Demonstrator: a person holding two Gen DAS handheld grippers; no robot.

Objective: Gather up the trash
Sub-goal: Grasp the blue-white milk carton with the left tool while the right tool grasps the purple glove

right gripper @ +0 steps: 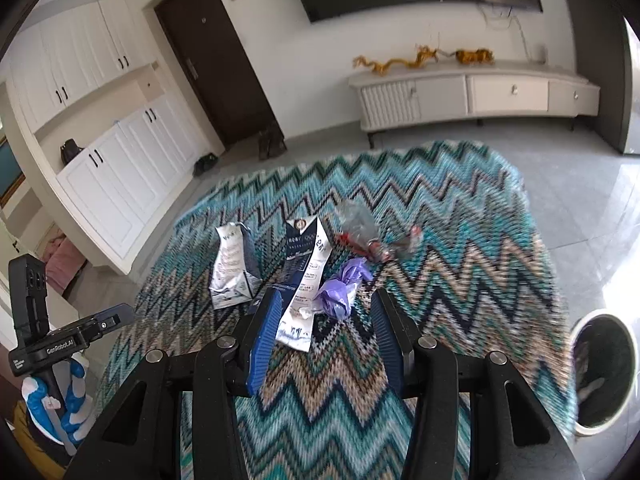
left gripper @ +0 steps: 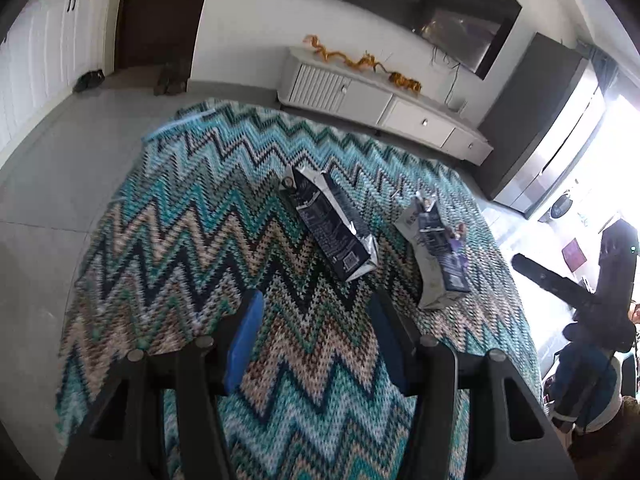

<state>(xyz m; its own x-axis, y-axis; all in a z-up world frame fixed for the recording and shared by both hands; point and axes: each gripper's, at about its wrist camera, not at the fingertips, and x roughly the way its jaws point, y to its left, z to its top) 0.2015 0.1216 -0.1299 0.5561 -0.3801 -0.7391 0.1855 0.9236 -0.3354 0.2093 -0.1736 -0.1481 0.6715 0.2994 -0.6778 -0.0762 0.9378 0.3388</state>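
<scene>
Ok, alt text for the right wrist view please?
The open right gripper hovers over a zigzag rug strewn with trash: two flattened cartons, a crumpled purple wrapper and a clear plastic bag. A white bin stands at right.

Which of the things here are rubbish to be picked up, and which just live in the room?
Rubbish and bin: two flattened cartons, purple wrapper, crushed plastic bottle, bin.

Just there: zigzag rug, golden dragon ornament, low white cabinet, shoes.
</scene>
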